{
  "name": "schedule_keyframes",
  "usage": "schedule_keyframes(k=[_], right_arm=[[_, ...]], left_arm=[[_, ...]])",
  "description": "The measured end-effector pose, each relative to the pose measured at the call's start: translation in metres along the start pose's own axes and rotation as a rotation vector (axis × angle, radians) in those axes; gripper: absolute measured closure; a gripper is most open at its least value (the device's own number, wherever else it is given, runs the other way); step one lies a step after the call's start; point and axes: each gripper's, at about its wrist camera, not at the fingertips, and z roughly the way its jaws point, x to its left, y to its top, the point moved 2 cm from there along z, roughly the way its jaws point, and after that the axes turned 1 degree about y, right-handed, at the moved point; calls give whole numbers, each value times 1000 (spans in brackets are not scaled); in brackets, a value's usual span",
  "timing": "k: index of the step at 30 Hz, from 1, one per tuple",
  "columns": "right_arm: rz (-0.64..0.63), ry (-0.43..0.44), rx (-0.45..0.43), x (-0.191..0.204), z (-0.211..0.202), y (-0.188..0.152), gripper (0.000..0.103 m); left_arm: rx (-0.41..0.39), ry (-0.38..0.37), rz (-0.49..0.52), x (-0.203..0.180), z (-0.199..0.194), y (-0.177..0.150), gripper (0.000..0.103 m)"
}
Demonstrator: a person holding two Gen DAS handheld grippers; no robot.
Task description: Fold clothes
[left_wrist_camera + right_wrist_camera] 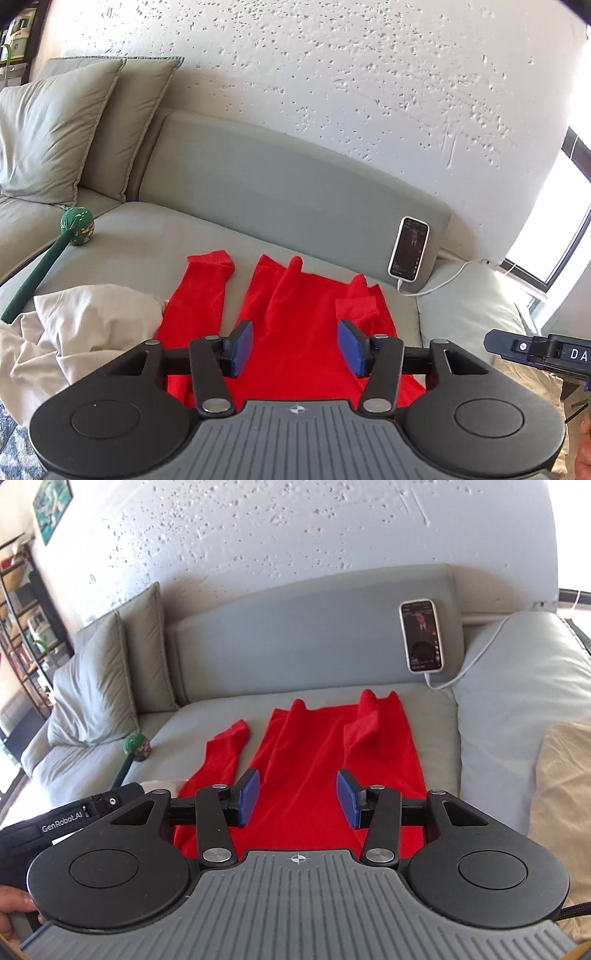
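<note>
A red long-sleeved garment [295,314] lies spread on the grey sofa seat [147,240], one sleeve stretched out to the left and the other folded onto the body at the right. My left gripper [295,347] hovers above its near part, open, blue pads apart with nothing between them. In the right wrist view the same red garment [314,760] lies below my right gripper [298,799], which is also open and empty. The left gripper's body [74,816] shows at that view's left edge, and the right gripper's body [539,350] at the left wrist view's right edge.
A phone [408,249] on a white cable leans against the sofa backrest at the right. A green stick with a round head [75,227] lies on the seat to the left. Beige cloth [74,332] is heaped at the near left, and cushions [55,129] stand at the far left.
</note>
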Motion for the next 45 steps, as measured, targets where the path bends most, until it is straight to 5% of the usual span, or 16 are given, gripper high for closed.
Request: schedule_keyframes(k=[14, 23, 27, 31, 34, 45], right_arm=[[-78, -63, 209, -15, 243, 39, 62], [-24, -254, 366, -51, 369, 34, 64], [-88, -320, 337, -45, 381, 28, 62], [-122, -396, 310, -38, 378, 27, 86], [-70, -373, 269, -44, 358, 39, 96], [90, -221, 58, -64, 224, 90, 97]], left_arm=[[168, 64, -34, 15, 157, -18, 45], [228, 27, -64, 25, 184, -37, 45], [252, 17, -72, 25, 188, -42, 45], [254, 17, -59, 23, 185, -42, 45], [241, 15, -52, 20, 177, -40, 45], [208, -7, -18, 5, 120, -39, 45]])
